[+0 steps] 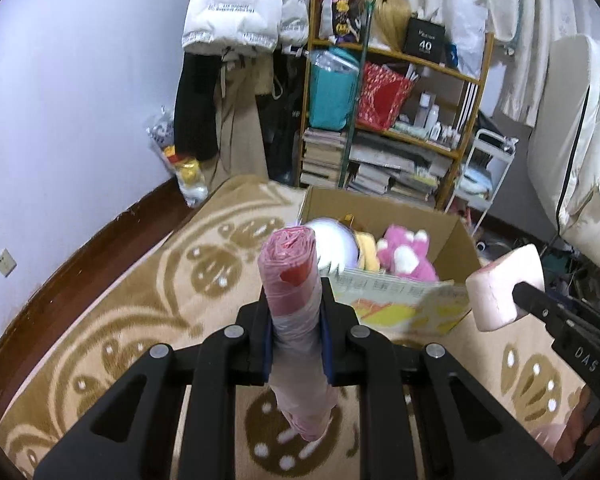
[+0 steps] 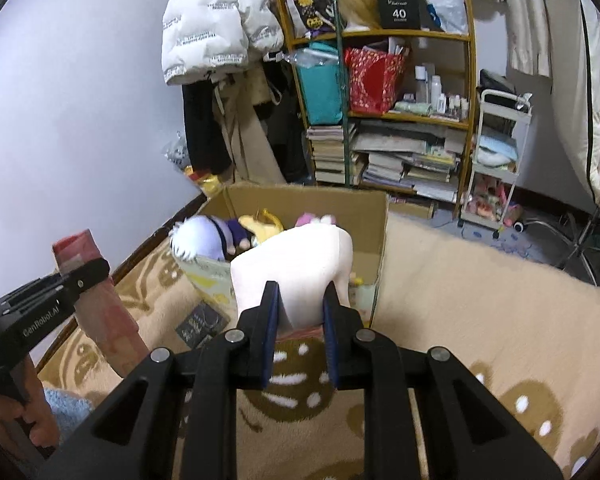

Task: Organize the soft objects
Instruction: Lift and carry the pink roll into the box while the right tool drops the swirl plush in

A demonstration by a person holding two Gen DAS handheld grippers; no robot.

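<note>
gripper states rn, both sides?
Left gripper: closed on the pink plastic-wrapped roll.
Right gripper: closed on the pale pink plush block.

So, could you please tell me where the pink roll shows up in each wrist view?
Left wrist: the pink roll stands at centre, clamped in the left hand-held gripper.
Right wrist: the same roll is at the left edge, tilted, in front of the rug.
Shared landmark: the cardboard box of plush toys, behind the roll in both.
</note>
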